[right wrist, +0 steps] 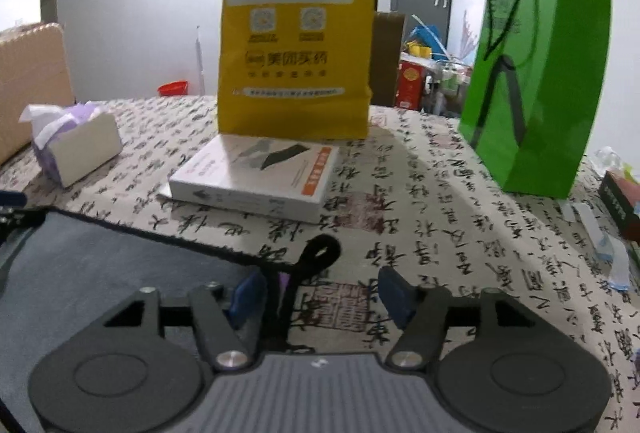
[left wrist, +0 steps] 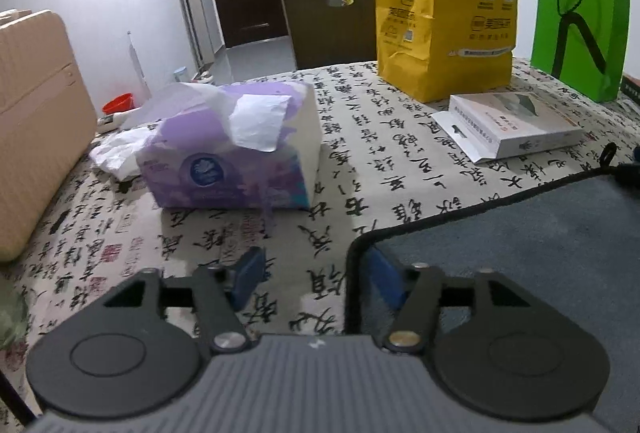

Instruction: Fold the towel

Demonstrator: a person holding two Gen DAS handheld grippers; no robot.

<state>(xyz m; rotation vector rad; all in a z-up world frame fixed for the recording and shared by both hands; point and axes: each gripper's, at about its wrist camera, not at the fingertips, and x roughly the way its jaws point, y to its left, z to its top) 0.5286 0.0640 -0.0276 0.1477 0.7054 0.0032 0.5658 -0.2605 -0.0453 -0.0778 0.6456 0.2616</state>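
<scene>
The left tongs (left wrist: 312, 281) stand spread over the desk (left wrist: 120, 233), the towel (left wrist: 520, 233) lying flat to their right, its rounded corner between the fingers and just at the right one. A tissue box (left wrist: 232, 157) sits ahead to their left. The right tongs (right wrist: 324, 293) are spread too, the towel (right wrist: 100, 265) to their left, its corner and hanging loop (right wrist: 320, 253) between the fingers. The towel's far edge runs from one pair to the other, so each looks equally near its own corner.
</scene>
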